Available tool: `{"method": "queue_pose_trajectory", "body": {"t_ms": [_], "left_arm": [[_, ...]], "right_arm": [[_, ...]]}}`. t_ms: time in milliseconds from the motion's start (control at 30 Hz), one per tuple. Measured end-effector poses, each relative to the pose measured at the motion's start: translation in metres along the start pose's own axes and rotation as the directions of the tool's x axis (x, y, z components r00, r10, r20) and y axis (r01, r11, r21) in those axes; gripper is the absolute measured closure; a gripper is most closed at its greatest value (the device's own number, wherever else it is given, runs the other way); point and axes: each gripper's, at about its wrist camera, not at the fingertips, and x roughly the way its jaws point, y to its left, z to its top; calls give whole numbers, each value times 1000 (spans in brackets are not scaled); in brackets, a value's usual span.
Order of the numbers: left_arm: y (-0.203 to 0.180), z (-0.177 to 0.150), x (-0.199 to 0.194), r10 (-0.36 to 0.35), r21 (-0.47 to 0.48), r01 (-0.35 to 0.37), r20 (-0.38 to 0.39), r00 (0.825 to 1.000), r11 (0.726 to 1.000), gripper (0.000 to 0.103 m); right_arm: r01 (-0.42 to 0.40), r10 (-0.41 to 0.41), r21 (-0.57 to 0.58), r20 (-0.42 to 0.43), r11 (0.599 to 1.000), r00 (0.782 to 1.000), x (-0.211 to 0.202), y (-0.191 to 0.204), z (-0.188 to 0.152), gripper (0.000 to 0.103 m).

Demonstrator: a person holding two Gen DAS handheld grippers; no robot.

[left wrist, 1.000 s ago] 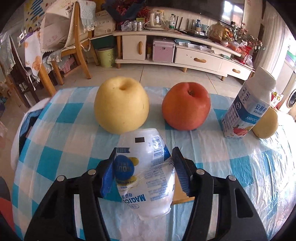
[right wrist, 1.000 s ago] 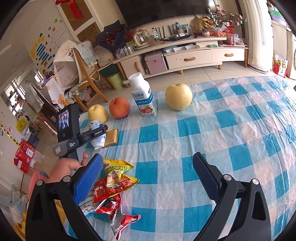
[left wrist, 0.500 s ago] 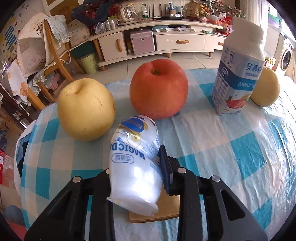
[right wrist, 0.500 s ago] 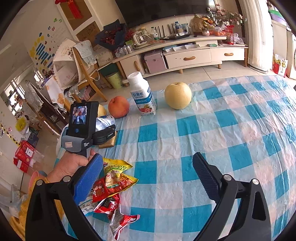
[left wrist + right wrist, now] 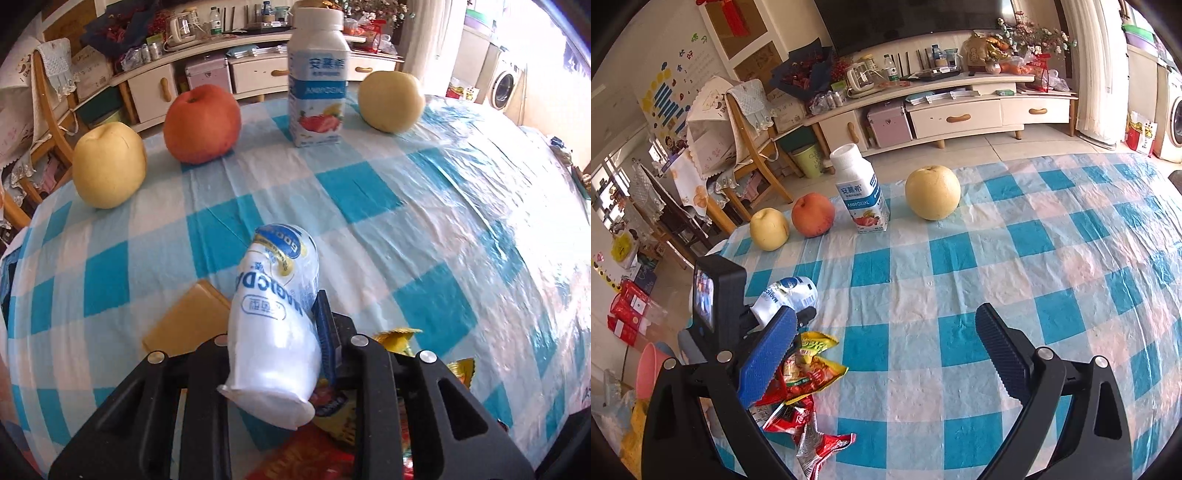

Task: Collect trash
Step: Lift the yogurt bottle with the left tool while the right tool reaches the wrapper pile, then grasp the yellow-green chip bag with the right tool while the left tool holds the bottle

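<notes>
Trash shows first in the left wrist view: a crumpled white plastic yogurt bottle with blue lettering [image 5: 275, 317] is clamped between the black jaws of the left gripper [image 5: 271, 350], which are closed tight on its squashed body, its blue-and-yellow end pointing away from the camera and tilted up over the blue-and-white checked tablecloth [image 5: 369, 192]. A flat tan cardboard-like square [image 5: 184, 321] lies on the cloth just left of the bottle. Red and yellow crinkled snack wrappers [image 5: 391, 373] lie under and to the right of the gripper. Along the far edge stand a yellow pear at the left [image 5: 109, 166], a red apple [image 5: 201, 123], an upright white-and-blue drink carton with a white cap [image 5: 317, 77] and a second yellow pear [image 5: 391, 101].

From the right wrist view, the right gripper [image 5: 886, 354] hangs above the cloth with its blue-padded fingers [image 5: 768, 354] spread wide and nothing between them. The left gripper, with a small lit screen on its black body, sits at the table's left edge holding the same bottle [image 5: 786, 295] off the cloth, just above the wrapper pile [image 5: 805, 387]. The wrappers lie scattered near the left edge, partly behind the right gripper's left finger. The two pears, apple and carton stand in a row at the far side, well apart from the wrappers.
</notes>
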Motion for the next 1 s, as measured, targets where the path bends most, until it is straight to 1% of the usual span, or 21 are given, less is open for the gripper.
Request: {"method": "queue_pose_trajectory", "body": {"t_ms": [67, 200, 333, 433, 533, 633, 733, 800, 867, 900, 933, 967, 1000], "left_arm": [[-13, -8, -5, -13, 27, 13, 0, 1000, 1000, 78], [-17, -19, -13, -50, -12, 50, 18, 999, 999, 79], [-3, -29, -21, -63, -104, 70, 62, 996, 992, 79], [10, -37, -37, -65, -179, 85, 116, 991, 980, 79], [26, -46, -60, -47, -251, 90, 171, 984, 964, 80], [39, -57, -83, -22, -298, 85, 209, 978, 951, 80], [48, -69, -100, 12, -325, 64, 227, 974, 944, 80], [53, -78, -107, 30, -343, 54, 234, 972, 938, 80], [59, -90, -114, 42, -368, 51, 240, 970, 929, 80], [61, -94, -116, 42, -380, 55, 242, 969, 923, 80], [66, -98, -118, 42, -396, 60, 244, 969, 916, 79], [71, -104, -121, 44, -414, 65, 247, 968, 908, 79], [76, -108, -122, 44, -426, 69, 251, 967, 902, 79]], "right_arm": [[-1, 1, -21, -16, 1000, 1000, 4, 4, -1, 7], [-14, 10, -68, -60, 998, 998, 15, 12, -5, 7], [-32, 17, -116, -125, 993, 992, 30, 20, -12, 7], [-46, 17, -161, -176, 986, 984, 41, 27, -19, 7], [-79, 37, -186, -220, 979, 975, 49, 34, -25, 7], [-127, 66, -211, -274, 969, 959, 58, 45, -33, 7], [-200, 117, -215, -344, 956, 932, 69, 59, -45, 7], [-219, 126, -216, -375, 952, 918, 76, 68, -52, 8], [-245, 151, -190, -408, 951, 901, 82, 72, -56, 20], [-254, 164, -167, -423, 953, 891, 85, 72, -57, 33], [-257, 171, -145, -437, 955, 883, 88, 72, -59, 41], [-250, 161, -145, -447, 957, 880, 92, 73, -61, 44], [-236, 140, -164, -452, 958, 881, 94, 75, -63, 46]]}}
